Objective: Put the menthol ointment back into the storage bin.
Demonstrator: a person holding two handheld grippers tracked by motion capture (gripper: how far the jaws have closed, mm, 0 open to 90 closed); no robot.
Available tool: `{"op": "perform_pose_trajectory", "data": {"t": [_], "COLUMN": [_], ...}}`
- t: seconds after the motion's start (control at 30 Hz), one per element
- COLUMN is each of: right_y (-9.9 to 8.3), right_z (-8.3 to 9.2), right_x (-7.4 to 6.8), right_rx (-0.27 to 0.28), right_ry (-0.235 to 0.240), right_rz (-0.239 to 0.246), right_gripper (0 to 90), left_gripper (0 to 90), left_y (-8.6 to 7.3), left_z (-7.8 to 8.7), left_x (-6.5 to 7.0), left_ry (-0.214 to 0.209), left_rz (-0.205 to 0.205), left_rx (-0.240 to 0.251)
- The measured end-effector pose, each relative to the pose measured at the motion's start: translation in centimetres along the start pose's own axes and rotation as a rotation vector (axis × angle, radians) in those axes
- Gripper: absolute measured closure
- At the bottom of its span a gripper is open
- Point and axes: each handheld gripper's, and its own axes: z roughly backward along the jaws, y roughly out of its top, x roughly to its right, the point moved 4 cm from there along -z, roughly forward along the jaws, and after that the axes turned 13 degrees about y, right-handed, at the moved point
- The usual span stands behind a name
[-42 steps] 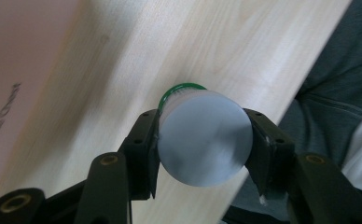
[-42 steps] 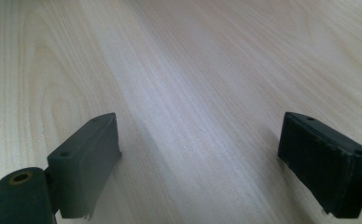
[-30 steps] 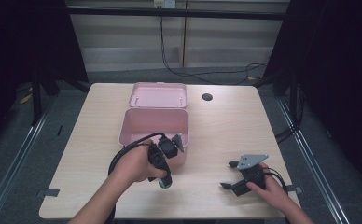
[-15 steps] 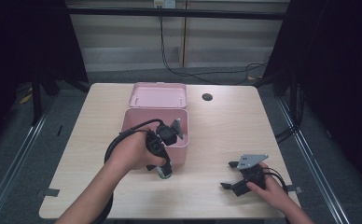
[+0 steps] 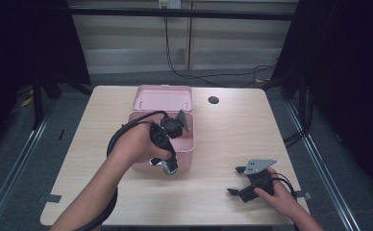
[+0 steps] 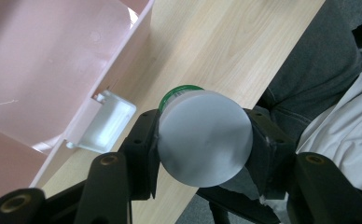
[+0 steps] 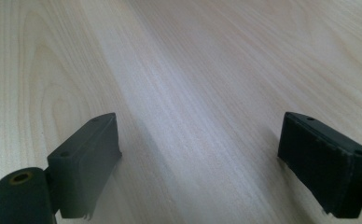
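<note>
Left gripper (image 6: pixel 202 144): jaws clamped on a small green-rimmed bottle (image 6: pixel 202 140), held just at the near front wall of the pink box (image 5: pixel 184 156).
Right gripper (image 5: pixel 242 185): jaws wide apart, nothing between them, low over bare wood.
Box lid (image 5: pixel 163 97): laid open behind.
Counter (image 5: pixel 232 134): pale wood, right half free; near edge close to both hands.
Room: dark, grey floor, cables behind.
</note>
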Motion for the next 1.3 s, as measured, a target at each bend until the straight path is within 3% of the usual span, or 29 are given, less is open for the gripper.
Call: {"op": "perform_pose_trajectory", "data": {"t": [0.37, 0.6, 1.3], "right_y": [0.0, 0.0, 0.0], "right_z": [0.0, 0.0, 0.0], "right_x": [0.0, 0.0, 0.0], "right_rx": [0.0, 0.0, 0.0], "right_ry": [0.0, 0.0, 0.0], "right_rz": [-0.001, -0.001, 0.0], "right_gripper": [12.1, 12.1, 12.2], "left_gripper": [50.1, 50.0, 50.1], "left_y": [1.1, 1.7, 3.7], "left_z": [1.6, 2.2, 2.9], "left_x": [-0.8, -1.2, -3.2], "left_ry": [0.015, 0.022, 0.054], "left_rz": [-0.005, 0.028, 0.073], "left_rx": [0.012, 0.036, 0.043]}}
